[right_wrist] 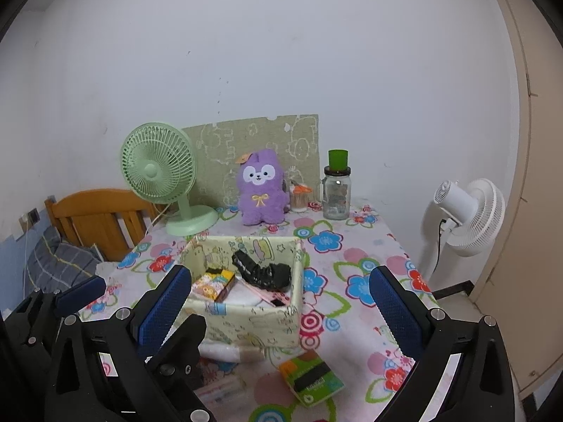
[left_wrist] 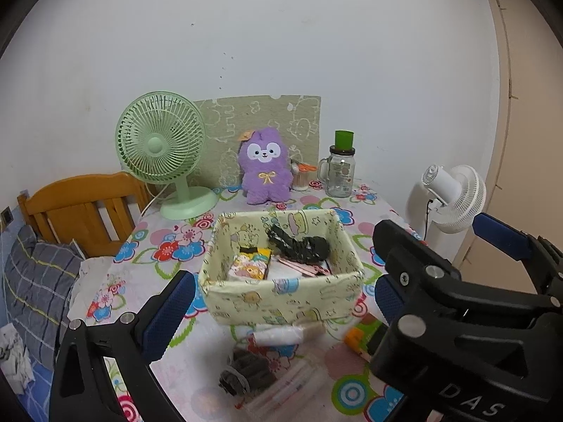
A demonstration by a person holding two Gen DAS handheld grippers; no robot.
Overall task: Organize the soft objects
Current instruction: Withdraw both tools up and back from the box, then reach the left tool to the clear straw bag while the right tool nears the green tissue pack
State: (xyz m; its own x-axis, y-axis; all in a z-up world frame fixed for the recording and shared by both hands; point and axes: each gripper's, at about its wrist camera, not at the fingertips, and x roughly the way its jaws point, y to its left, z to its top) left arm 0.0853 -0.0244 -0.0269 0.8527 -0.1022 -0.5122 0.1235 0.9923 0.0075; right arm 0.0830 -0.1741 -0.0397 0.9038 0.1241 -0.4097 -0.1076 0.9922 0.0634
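Your left tongs (left_wrist: 281,302) and right tongs (right_wrist: 278,299) both stood wide apart and held nothing. At six o'clock below the left tongs a dark fuzzy bundle (left_wrist: 246,372) lay on the counter (right_wrist: 352,253). Straight ahead at twelve sat the fabric basket (right_wrist: 253,323), a black soft item (right_wrist: 264,274) inside. Farther back at twelve stood the purple plush (right_wrist: 260,190).

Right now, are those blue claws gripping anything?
No. The left gripper and right gripper are both open and empty, above the fabric basket.
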